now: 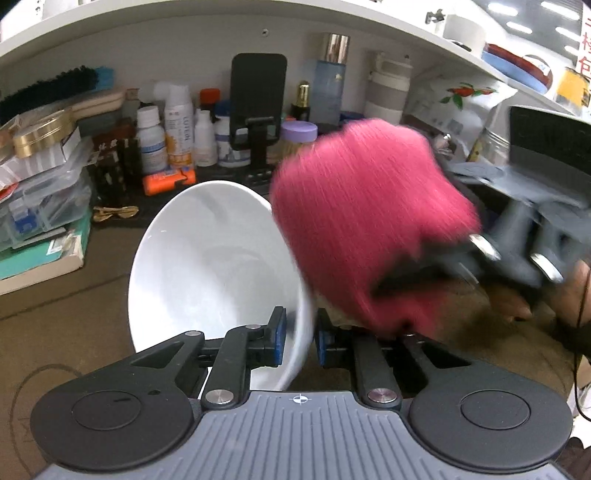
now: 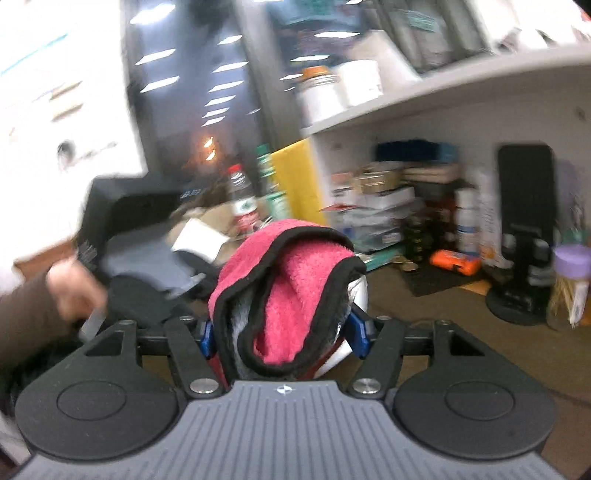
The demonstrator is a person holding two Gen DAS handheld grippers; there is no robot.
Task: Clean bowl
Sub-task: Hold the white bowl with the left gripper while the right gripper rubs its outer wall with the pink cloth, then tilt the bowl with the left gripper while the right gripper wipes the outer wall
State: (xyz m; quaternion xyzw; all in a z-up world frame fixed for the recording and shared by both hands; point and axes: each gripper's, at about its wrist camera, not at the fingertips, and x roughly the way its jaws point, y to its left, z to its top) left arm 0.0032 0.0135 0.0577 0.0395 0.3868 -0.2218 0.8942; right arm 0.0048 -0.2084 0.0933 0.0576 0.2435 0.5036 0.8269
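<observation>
A white bowl point(image 1: 207, 266) is tilted on edge above the brown tabletop, with my left gripper point(image 1: 301, 339) shut on its near rim, one blue pad inside and one outside. A pink cloth point(image 1: 369, 221) with black edging, blurred, hangs just right of the bowl against its outer side. In the right wrist view the bunched cloth point(image 2: 295, 280) fills my right gripper point(image 2: 284, 336), both blue pads pressing on it. A sliver of the bowl point(image 2: 360, 291) shows behind the cloth. The right gripper's grey body point(image 1: 532, 236) and a hand point(image 1: 569, 291) are at the right.
Under a white shelf point(image 1: 184, 26) at the back stand bottles point(image 1: 177, 129), a black phone stand point(image 1: 258, 96), an orange pack point(image 1: 168, 181) and a purple-lidded jar point(image 1: 299, 136). Stacked plastic boxes and books point(image 1: 40, 199) crowd the left. The left gripper's body point(image 2: 140, 251) is beside a hand point(image 2: 74, 291).
</observation>
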